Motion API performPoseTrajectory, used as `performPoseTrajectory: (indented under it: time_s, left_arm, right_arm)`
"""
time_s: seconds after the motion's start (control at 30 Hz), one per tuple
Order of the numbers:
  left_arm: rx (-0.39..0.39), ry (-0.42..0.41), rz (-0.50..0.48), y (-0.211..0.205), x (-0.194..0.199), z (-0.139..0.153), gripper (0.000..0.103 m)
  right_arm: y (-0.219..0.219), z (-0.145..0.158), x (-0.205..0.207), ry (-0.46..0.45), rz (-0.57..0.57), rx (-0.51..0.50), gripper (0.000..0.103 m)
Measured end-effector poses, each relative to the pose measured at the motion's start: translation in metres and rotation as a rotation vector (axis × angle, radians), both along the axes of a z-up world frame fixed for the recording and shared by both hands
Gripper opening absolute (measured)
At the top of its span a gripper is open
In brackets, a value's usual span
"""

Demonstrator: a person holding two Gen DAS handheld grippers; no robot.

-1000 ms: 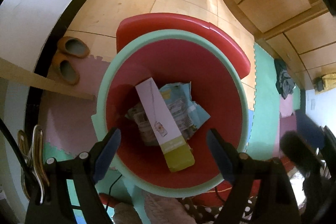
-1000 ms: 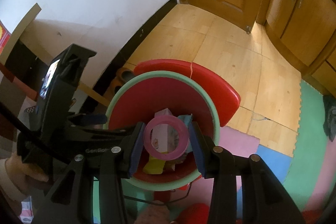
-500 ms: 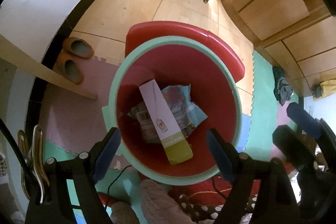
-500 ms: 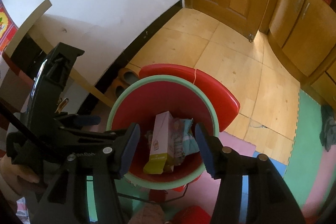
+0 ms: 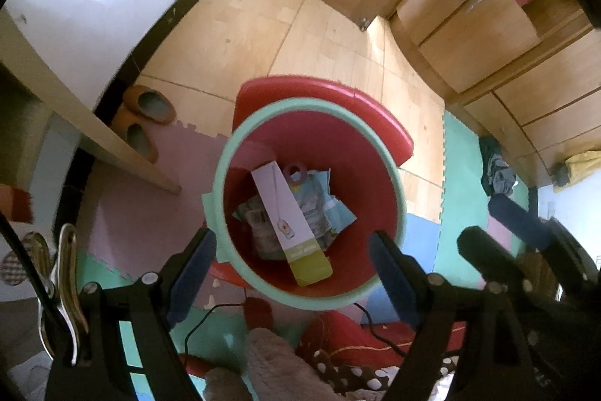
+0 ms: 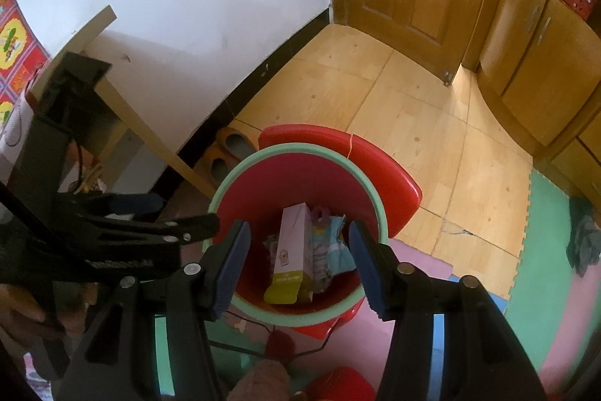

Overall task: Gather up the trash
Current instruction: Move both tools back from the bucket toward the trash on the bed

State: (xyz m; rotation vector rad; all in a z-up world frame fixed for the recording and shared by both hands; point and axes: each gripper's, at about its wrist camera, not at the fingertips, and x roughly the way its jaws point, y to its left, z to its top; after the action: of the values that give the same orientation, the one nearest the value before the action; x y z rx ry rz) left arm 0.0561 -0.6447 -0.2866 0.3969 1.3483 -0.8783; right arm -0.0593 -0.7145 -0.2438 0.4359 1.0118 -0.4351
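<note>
**Trash sits in the red bin**

Wooden floor and soft colored mats lie under the red bin in the left wrist view. A long white box, a crumpled blue wrapper and a pink ring lie inside it. The left gripper hangs above, spread wide, holding nothing.

From the right wrist view, the white wall and wooden door stand behind the bin. The right gripper is spread apart and empty, with the box showing between its fingers far below.
</note>
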Motion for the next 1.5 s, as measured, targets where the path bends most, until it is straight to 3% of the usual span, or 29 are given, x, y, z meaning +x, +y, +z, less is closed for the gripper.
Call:
performPoseTrajectory:
  time_s: [0.5,0.83,1.5]
  left_arm:
    - [-0.102,-0.053,0.061,0.039,-0.002,0.070,0.087]
    - [-0.125,-0.089,0.113,0.078,-0.002,0.111,0.087]
    - [-0.171,-0.197,0.297,0.205,0.013,0.202,0.086]
  right_arm:
    - [0.025,0.042,-0.001,-0.044,0.032,-0.025,0.056]
    - [0.055,0.081,0.006,-0.082,0.093,-0.043,0.056]
    - [0.153,0.157,0.044,-0.206,0.293,-0.051,0.056]
